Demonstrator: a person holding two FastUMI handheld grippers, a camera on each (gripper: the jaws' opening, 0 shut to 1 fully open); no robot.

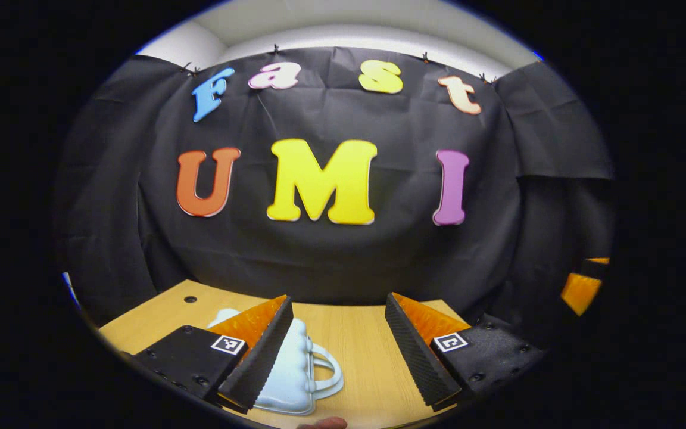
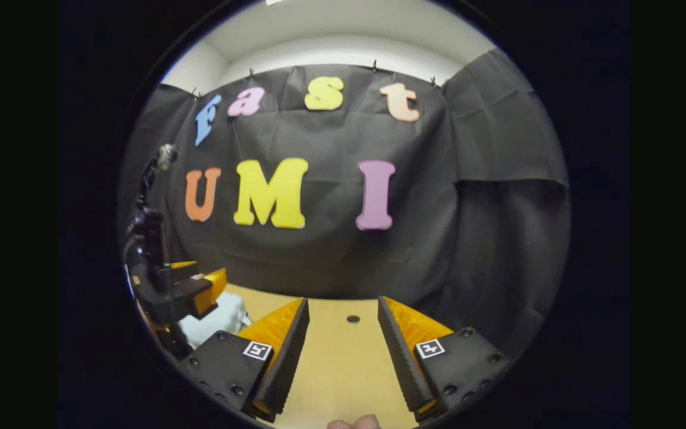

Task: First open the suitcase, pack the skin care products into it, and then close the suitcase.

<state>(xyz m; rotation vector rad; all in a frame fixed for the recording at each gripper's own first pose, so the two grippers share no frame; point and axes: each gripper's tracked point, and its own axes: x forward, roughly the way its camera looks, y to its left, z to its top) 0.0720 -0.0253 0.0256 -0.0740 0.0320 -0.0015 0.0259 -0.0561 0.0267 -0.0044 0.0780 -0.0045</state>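
on the table point(image 1: 355, 339), the case point(image 1: 292, 375) lies low and pale in my left gripper view, lid down, its handle toward the middle of the board. my left gripper point(image 1: 337, 351) hangs above it, fingers spread wide and holding nothing; the left finger crosses over the case in the picture, and i cannot tell whether it touches. my right gripper point(image 2: 343, 351) is likewise wide and empty, over bare board with a small round hole ahead.

step in hand, as i judge it: opening the case, not yet begun. to do it well, i bring one finger under the lid's edge near the handle, steady the shell with the other tool, and lift slowly so the light case does not slide.

the left gripper view gives the ribbed lid and handle plainly. the right gripper view adds my left tool from the side, standing just above a corner of the case. i see no skin care products from here.
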